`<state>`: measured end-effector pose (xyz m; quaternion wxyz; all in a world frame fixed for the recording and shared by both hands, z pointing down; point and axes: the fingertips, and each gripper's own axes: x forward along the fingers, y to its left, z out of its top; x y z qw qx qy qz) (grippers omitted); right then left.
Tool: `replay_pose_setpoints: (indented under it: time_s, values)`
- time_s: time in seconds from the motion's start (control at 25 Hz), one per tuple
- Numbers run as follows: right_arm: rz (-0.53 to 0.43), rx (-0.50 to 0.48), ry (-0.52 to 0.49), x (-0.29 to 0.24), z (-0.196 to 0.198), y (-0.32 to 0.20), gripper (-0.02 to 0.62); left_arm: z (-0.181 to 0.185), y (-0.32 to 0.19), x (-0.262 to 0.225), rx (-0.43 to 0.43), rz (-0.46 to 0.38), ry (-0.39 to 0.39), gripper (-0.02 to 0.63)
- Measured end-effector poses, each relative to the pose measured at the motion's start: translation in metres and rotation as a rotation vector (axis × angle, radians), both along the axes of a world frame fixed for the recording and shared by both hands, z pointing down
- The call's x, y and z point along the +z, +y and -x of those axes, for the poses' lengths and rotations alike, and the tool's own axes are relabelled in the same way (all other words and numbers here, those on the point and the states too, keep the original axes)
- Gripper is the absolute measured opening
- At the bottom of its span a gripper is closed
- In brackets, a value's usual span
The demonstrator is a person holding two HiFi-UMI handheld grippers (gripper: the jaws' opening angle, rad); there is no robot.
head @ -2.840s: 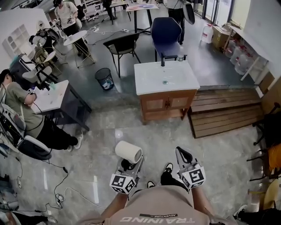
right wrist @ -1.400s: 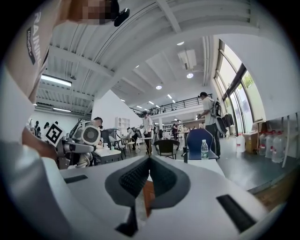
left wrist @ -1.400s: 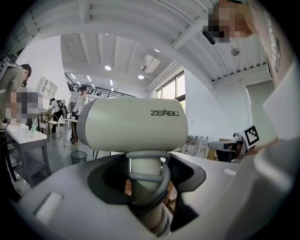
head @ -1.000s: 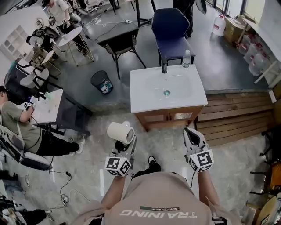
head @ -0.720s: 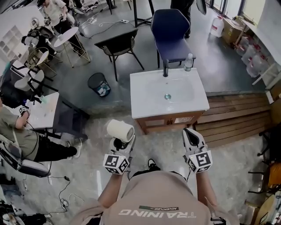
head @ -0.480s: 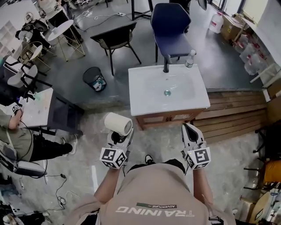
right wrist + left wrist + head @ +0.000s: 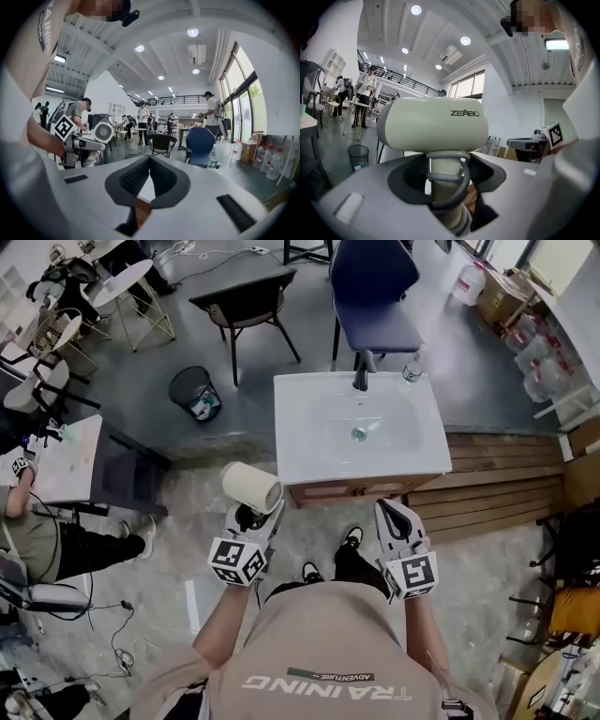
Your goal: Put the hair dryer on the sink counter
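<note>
Brand on dryer: "ZEABO" in dark letters on the barrel side, readable in the left gripper view only
Shirt print: "TRAINING" and a small "ADVENTURE" patch [image 7: 323, 681], seen upside down in the head view
Hair dryer [image 7: 251, 487]: cream, stubby round barrel on a straight cream handle; a grey loop crosses the front of the handle [image 7: 443, 180]
Where it is: in the air above the pale stone floor, just beside the front left corner of the sink counter [image 7: 305, 454], not touching it
Left gripper [image 7: 249, 519]: clamped on the dryer's handle, barrel standing above the jaws
Right gripper [image 7: 395, 517]: tips together, nothing between them; a thin gap lower down shows white counter and brown cabinet
Head view only: white basin with its drain, dark faucet [image 7: 361, 373], water bottle [image 7: 411, 367] at the counter's back right corner, wooden boards to the right
Left gripper view only: barrel side close up, waste bin [image 7: 358, 156] behind it, right gripper's marker cube [image 7: 553, 133]
Right gripper view only: dryer's round rear grille [image 7: 103, 132] at left, blue chair [image 7: 200, 145] and black chair [image 7: 161, 143] ahead, people standing farther off
</note>
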<state>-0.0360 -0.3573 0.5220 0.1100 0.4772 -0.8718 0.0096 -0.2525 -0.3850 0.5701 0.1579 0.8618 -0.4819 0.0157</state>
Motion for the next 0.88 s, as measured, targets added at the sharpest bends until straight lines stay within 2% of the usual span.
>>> replay_pose_setpoints:
  time_s: [0.2,0.48,0.88]
  values:
    - [0.032,-0.048,-0.05,0.012,0.002,-0.03,0.006,-0.008,-0.015,0.012,-0.016,0.037,-0.002,0.244]
    - [0.025,-0.144,-0.068,0.013,0.0,-0.103,0.006,-0.01,-0.067,0.012,-0.086,0.065,-0.025,0.244]
    - [0.041,-0.211,-0.08,0.012,-0.045,-0.201,0.006,-0.049,-0.145,0.018,-0.161,0.113,-0.03,0.244]
